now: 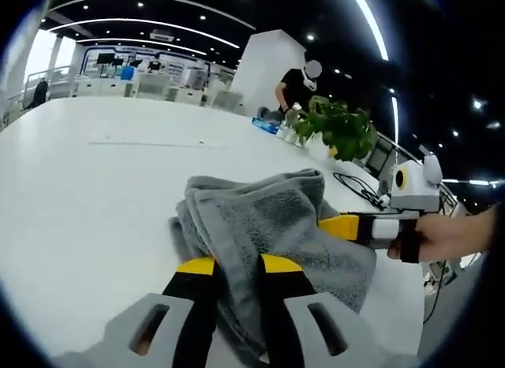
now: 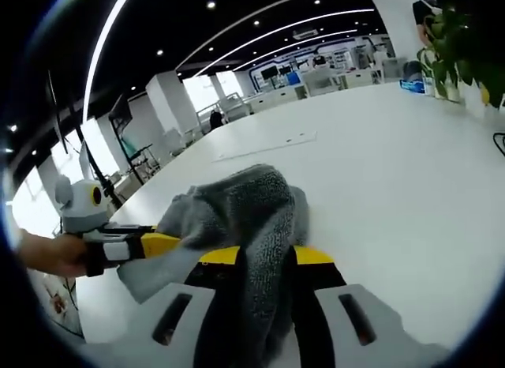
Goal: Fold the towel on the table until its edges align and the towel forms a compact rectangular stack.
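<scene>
Grey towel (image 1: 268, 226) bunched at lower centre of the left gripper view, lying on the white table (image 1: 87, 194), long axis running lower left to right.

Left gripper (image 1: 237, 267) is clamping a towel fold; right gripper (image 2: 265, 257) is pinching another fold at lower centre, a hand (image 1: 454, 235) gripping it at right.

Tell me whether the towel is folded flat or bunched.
Bunched. The grey towel hangs in loose, rumpled folds, pinched by the left gripper and the right gripper, its edges not aligned.
</scene>
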Available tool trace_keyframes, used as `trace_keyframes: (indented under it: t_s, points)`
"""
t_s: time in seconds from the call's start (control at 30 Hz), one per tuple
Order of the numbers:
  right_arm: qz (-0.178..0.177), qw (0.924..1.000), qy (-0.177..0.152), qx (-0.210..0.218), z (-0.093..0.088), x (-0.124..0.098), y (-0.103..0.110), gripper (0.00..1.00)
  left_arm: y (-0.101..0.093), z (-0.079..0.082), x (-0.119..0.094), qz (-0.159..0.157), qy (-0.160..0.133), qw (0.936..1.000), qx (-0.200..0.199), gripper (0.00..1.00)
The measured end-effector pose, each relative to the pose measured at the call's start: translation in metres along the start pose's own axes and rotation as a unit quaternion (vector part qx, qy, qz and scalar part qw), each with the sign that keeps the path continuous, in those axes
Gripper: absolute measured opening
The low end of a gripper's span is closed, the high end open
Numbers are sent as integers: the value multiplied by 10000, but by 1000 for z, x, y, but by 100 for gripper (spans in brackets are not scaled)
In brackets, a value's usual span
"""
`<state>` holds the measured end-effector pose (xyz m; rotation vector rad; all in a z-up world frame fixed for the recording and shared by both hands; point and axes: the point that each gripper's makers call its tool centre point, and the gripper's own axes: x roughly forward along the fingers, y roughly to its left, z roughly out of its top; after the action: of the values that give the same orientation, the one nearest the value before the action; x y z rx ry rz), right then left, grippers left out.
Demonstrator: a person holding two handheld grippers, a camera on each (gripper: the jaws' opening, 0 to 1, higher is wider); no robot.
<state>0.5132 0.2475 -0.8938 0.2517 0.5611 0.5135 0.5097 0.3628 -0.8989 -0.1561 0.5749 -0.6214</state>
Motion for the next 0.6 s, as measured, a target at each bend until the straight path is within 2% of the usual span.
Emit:
trace_keyframes:
  t_s: [0.17, 0.23, 0.4, 0.47, 0.6]
  points:
    - [-27, 10000, -5, -20, 3, -1, 1, 23, -1, 1, -1, 72, 13, 10000, 8, 20]
    - [-46, 9996, -130, 242, 6, -4, 2, 22, 0, 2, -4, 128, 46, 9999, -14, 21]
    - [-38, 9999, -120, 49, 11, -16, 7, 23, 7, 7, -14, 309, 1, 9990, -328, 31]
    - [-34, 9998, -170, 54, 16, -22, 6, 23, 8, 15, -23, 387, -75, 9989, -267, 31]
    - [9, 9997, -227, -83, 21, -34, 6, 27, 9, 25, -44, 444, -105, 9988, 156, 34]
